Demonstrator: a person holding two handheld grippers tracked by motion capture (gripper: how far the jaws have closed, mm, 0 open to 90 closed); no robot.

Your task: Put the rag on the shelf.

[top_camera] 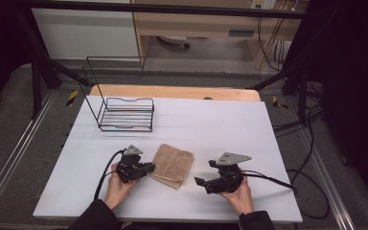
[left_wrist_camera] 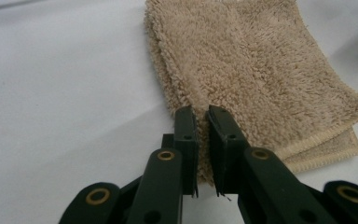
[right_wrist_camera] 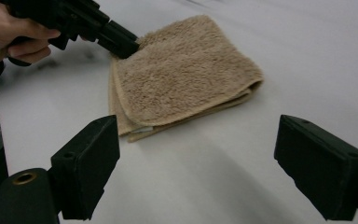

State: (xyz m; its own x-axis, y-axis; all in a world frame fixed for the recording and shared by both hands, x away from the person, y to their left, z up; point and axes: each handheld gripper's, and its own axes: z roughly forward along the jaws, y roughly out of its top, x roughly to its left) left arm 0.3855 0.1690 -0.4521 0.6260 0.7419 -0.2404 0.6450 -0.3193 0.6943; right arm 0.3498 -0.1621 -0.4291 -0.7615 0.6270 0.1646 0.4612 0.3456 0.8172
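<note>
Item one, left side: our left tongs lie low at the near-left edge of the folded tan towel; in the left gripper view the jaws stand nearly together with a fold of the towel's edge between them, so we log them as pinching the towel. Item two, centre: the towel sits folded in layers on the white worktop, near the front and between the two hands, its stitched hems stacked at one end. We judge the grip as made and everything after it, whether unfolding or carrying, as yet to do, since the towel lies flat and folded. Item three, right side: our right tongs hover just beside the towel's right edge, jaws spread wide and holding nothing, aimed at the towel in the right gripper view. Item four, room: a black wire rack stands at the far left, well apart from the towel; the far and right stretches of the worktop are bare, the front edge lies close behind the hands.
</note>
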